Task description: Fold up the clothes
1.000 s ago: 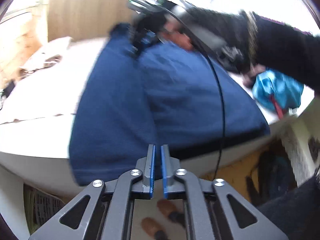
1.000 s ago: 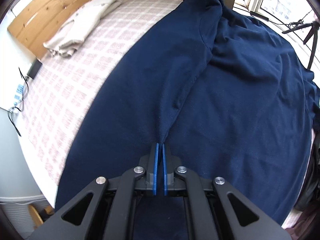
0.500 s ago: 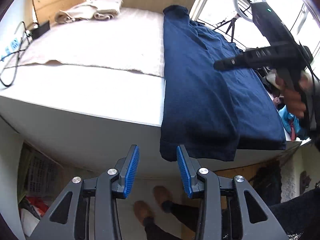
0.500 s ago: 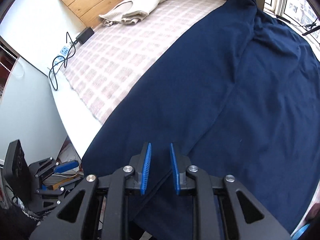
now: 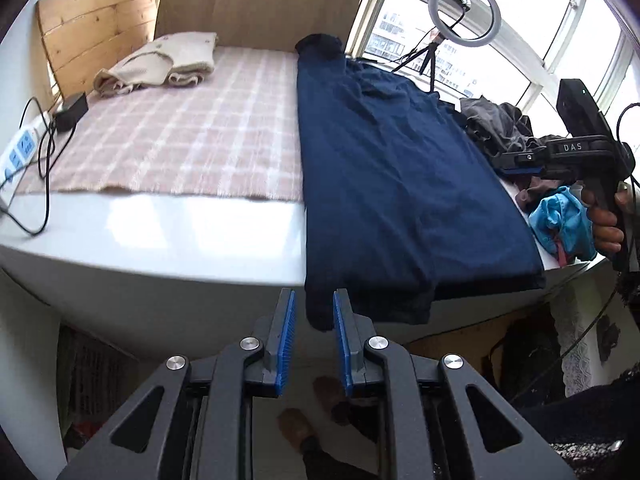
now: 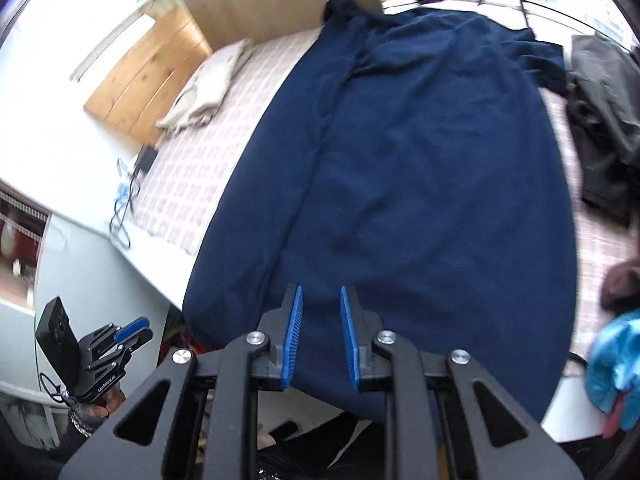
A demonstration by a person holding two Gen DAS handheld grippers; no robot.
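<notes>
A long navy blue garment (image 5: 392, 176) lies lengthwise on the bed, folded along its length, its near end hanging over the bed's front edge. It fills the right wrist view (image 6: 420, 168). My left gripper (image 5: 314, 320) is open and empty, just below and in front of the hanging hem corner. My right gripper (image 6: 320, 320) is open and empty, above the near end of the garment. The right gripper also shows at the right of the left wrist view (image 5: 520, 160). The left gripper shows at the lower left of the right wrist view (image 6: 132, 326).
A folded cream garment (image 5: 160, 64) lies at the bed's far left by the wooden headboard (image 5: 96, 36). A pile of dark clothes (image 5: 500, 128) and a bright blue item (image 5: 564, 228) sit on the right. A power strip with cables (image 5: 20, 152) lies at the left edge. A ring light (image 5: 460, 12) stands by the window.
Both grippers opened and let go of the navy garment, then pulled back toward the bed's front edge. The garment now lies folded lengthwise on the bed.
</notes>
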